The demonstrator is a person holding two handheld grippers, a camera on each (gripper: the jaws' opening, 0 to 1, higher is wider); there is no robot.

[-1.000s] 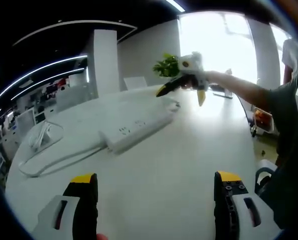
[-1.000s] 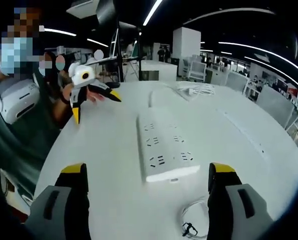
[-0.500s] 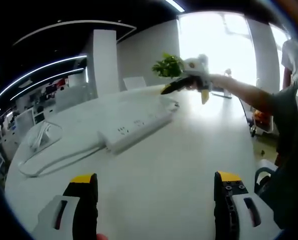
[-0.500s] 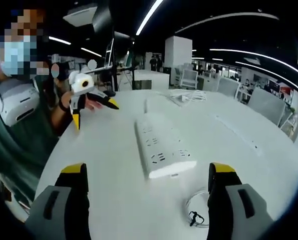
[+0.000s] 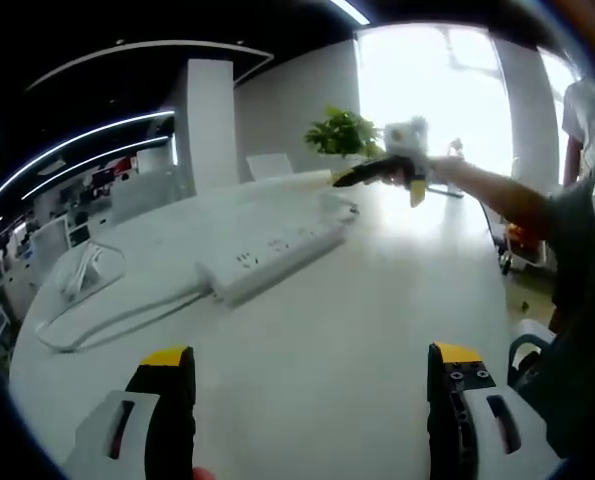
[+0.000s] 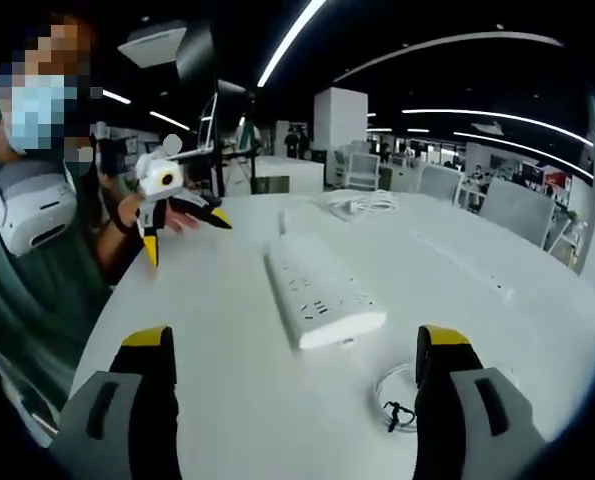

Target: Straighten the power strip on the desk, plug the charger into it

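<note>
Presently the power strip [image 6: 322, 297] lies untouched mid-desk [image 6: 217, 340], both the left gripper [image 5: 307, 375] and right gripper [image 6: 289, 355] hovering with jaws apart and empty, so a one-sided nudge risks skewing it onto the coiled cable [image 6: 395, 400].

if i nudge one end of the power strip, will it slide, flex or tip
The power strip looks like a long rigid plastic block lying flat, so it should pivot and slide without flexing. The white desk looks smooth, so it may skid easily. Its cord trails off one end and could drag or pull it back.
</note>
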